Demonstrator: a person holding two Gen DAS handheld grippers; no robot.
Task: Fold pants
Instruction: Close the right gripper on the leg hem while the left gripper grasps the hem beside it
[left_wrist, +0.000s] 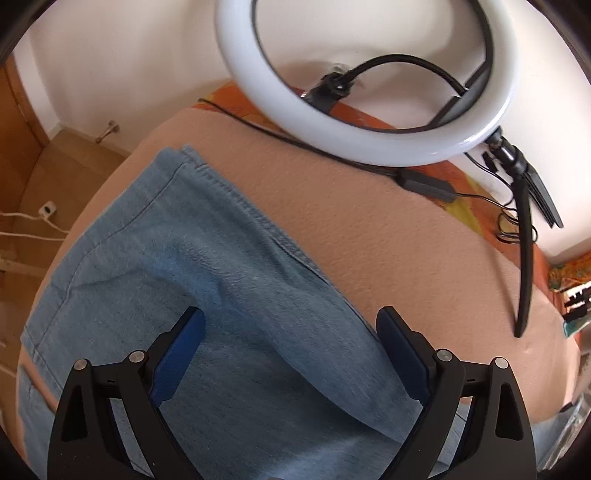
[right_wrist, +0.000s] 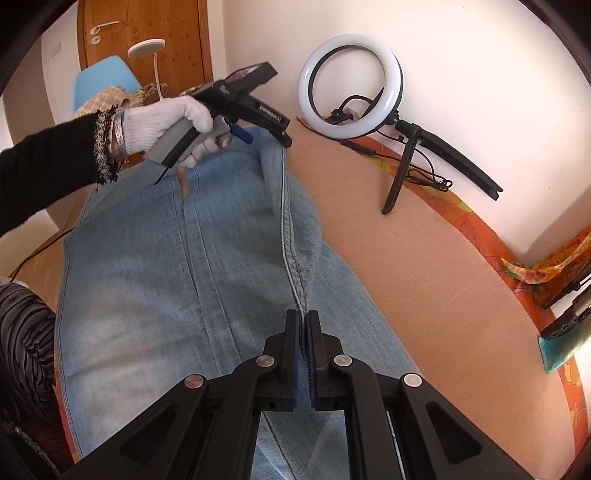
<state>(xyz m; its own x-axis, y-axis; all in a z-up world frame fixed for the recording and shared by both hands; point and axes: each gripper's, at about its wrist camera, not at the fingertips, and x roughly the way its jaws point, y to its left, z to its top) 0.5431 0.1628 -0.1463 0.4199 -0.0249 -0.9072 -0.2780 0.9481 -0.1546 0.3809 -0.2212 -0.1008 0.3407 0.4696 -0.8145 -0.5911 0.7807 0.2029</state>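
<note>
**Pinching the seam of the jeans**

Black fingers of our right gripper (right_wrist: 303, 332) sit closest to us. They are squeezed tight on a raised seam of the pants (right_wrist: 184, 277). We can see the stitched edge going in between the two pads.

Our left gripper (left_wrist: 290, 328) is wide open. It hangs over the blue cloth and holds nothing. In the right view we see a white-gloved hand (right_wrist: 162, 122) holding that tool farther up, near the far end of the pants.

The pants lie long and mostly flat on the tan table (right_wrist: 424, 258). One side is pulled up into a soft ridge that runs from our right gripper toward the far end.

We think the jeans are soft and floppy, but thick and a bit heavy. They will sag and drag if we lift only one spot. The seams and hems are the thickest parts, so those are good places to grab. We think one grip at each end would keep the fold straight.

Farther back, a white ring light (right_wrist: 351, 86) stands on the table by the wall.
</note>
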